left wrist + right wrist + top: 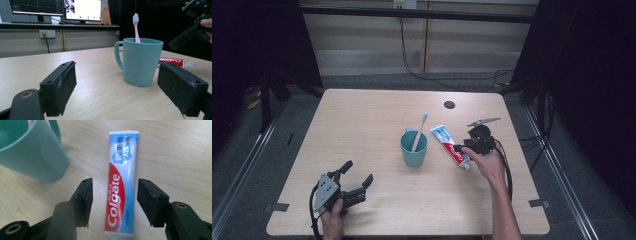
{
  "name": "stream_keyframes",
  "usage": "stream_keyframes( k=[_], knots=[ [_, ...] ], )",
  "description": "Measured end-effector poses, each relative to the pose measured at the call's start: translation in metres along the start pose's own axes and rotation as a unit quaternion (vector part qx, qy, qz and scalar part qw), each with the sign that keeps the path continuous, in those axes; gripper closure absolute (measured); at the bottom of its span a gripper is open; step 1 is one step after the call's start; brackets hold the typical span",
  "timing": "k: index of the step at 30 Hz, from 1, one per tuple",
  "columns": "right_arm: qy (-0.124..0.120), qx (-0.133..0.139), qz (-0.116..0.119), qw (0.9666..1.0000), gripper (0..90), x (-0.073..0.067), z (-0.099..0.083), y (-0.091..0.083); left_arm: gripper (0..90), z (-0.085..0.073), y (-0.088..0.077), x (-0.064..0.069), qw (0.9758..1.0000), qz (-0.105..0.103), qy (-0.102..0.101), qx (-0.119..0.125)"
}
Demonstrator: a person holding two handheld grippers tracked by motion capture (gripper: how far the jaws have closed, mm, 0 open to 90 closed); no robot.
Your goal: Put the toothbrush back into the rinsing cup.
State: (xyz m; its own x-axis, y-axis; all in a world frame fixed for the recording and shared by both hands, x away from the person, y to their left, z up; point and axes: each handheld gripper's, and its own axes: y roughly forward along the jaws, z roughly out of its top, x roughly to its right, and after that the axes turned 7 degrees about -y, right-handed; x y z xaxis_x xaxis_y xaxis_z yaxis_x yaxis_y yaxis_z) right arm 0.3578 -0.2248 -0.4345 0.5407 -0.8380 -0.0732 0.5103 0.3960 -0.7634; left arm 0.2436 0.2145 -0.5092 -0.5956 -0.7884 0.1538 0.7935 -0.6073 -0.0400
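Two grippers are seen over a pale wooden table [362,115], the largest thing in view, whose far half is bare apart from a small dark round mark [449,104] near its far edge. Open room is left on the table's left side and along the near edge between the two hands. Beyond the table, monitors [57,8] are seen on a ledge in the left gripper view.

Near the table's middle a teal mug [414,149] stands upright, its handle turned away toward the far side. Inside it a pink toothbrush [419,131] is leaned, bristle end up and tilted to the right. Just right of the mug, apart from it, a toothpaste tube [121,185] lies flat, its crimped end pointing to the far side and its cap end toward the near right. The mug is the nearest obstacle on the tube's left; the wood to its right is free up to the table's edge.

The right gripper [113,203] is held above the tube, jaws straddling its lower part with a gap visible on each side; the pads are not pressed on it, so the tube is not gripped. The left gripper [357,175] is rested at the near left corner, jaws spread wide with nothing between them, pointed toward the mug.
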Motion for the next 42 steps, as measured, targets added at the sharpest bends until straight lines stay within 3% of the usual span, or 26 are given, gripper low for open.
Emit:
stream_keyframes(
  k=[13,18,20,25,31,33,37,42],
  knots=[
    [-0.011,-0.056,0.03,0.9979,47.6,0.01,0.015,0.011,15.6,0.0,0.0,0.0,1.0,-0.002,-0.001,0.0],
    [-0.014,-0.077,0.03,0.9965,47.0,0.011,0.026,0.016,15.6,0.0,0.0,0.0,1.0,-0.003,-0.002,0.0],
    [-0.02,-0.087,0.039,0.9952,52.3,0.012,0.029,0.019,15.6,0.0,0.0,0.0,1.0,-0.003,-0.002,0.0],
    [-0.018,-0.111,0.03,0.9932,47.5,0.013,0.035,0.028,15.6,0.0,0.0,0.0,1.0,-0.002,0.001,-0.001],
    [-0.011,-0.139,0.043,0.9892,46.8,0.017,0.039,0.043,15.6,0.0,0.0,0.0,1.0,-0.008,0.003,-0.003],
    [-0.017,-0.147,0.031,0.9885,46.2,0.017,0.04,0.046,15.6,0.0,0.001,0.0,1.0,-0.008,-0.002,0.001],
    [-0.017,-0.175,0.03,0.9839,45.9,0.017,0.042,0.055,15.6,0.0,0.0,0.0,1.0,-0.009,0.001,0.0],
    [-0.019,-0.187,0.041,0.9813,46.5,0.019,0.042,0.062,15.6,0.0,0.0,0.001,1.0,-0.01,0.002,0.002]
  ],
)
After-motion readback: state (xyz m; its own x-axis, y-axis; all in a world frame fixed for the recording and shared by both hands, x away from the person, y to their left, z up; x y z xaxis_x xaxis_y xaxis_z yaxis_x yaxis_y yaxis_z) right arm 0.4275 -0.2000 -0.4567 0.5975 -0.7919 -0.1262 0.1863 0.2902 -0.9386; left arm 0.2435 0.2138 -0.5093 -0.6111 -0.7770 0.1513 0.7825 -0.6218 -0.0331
